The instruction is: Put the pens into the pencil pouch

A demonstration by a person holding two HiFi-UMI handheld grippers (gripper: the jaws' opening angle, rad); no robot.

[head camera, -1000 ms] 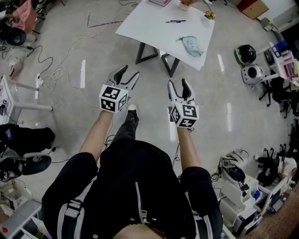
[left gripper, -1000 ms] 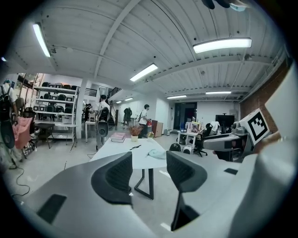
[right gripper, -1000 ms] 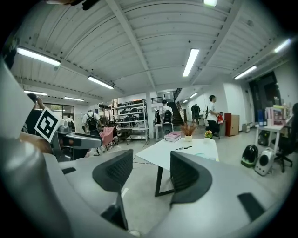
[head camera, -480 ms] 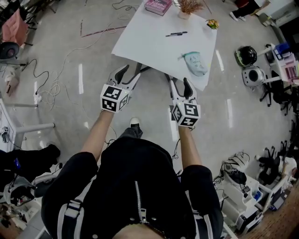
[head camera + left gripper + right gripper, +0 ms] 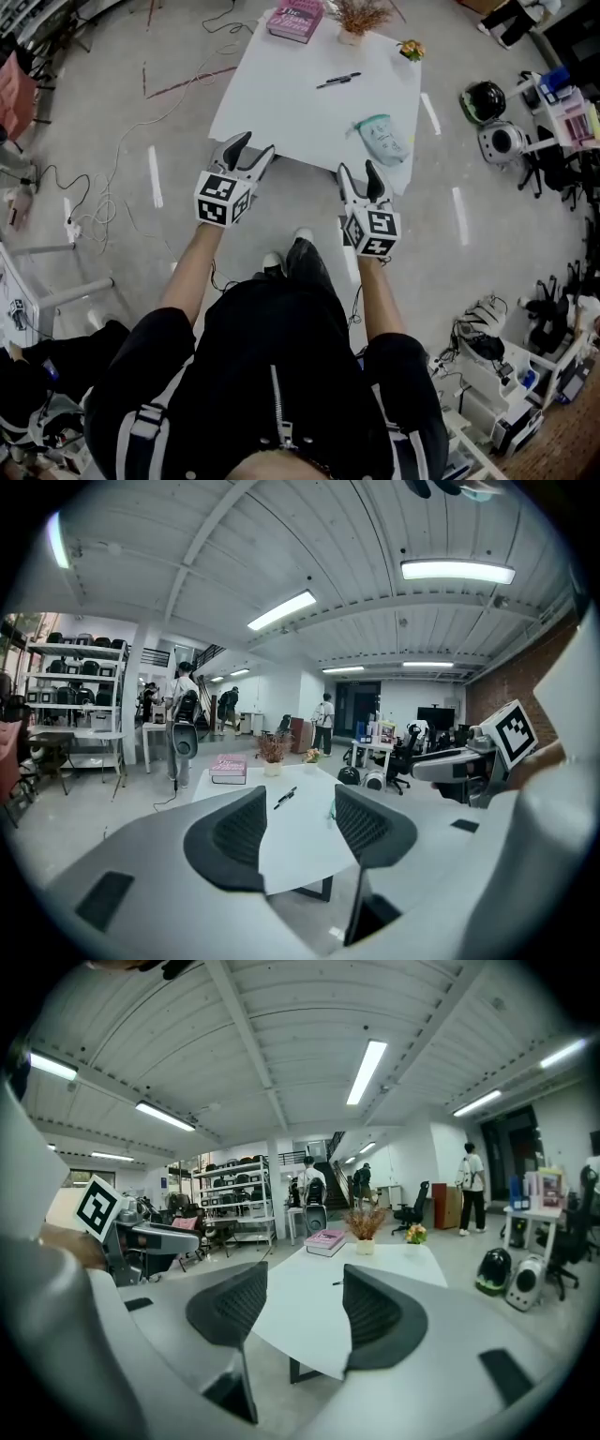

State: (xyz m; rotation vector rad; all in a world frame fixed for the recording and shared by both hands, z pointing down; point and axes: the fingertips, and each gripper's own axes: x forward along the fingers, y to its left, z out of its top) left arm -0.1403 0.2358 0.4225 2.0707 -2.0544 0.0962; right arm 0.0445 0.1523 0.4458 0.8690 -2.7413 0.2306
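A black pen (image 5: 338, 81) lies near the middle of the white table (image 5: 281, 103). A pale teal pencil pouch (image 5: 382, 139) rests towards the table's right front edge. My left gripper (image 5: 253, 148) hangs open at the table's near edge with nothing between its jaws. My right gripper (image 5: 361, 173) is open too, just short of the near edge, below the pouch. In the left gripper view my left gripper (image 5: 298, 825) frames the pen (image 5: 285, 798) and the table (image 5: 300, 841). My right gripper (image 5: 300, 1309) looks over the table (image 5: 309, 1312) from its corner.
A pink book (image 5: 296, 20), a dried plant in a pot (image 5: 354, 17) and a small flower pot (image 5: 410, 50) stand at the table's far edge. Cables (image 5: 103, 187) lie on the floor at left. Helmets and chairs (image 5: 497, 122) crowd the right side. People stand far off.
The person has walked towards the table. Both grippers have come from over the bare floor up to the table's near edge, still open.
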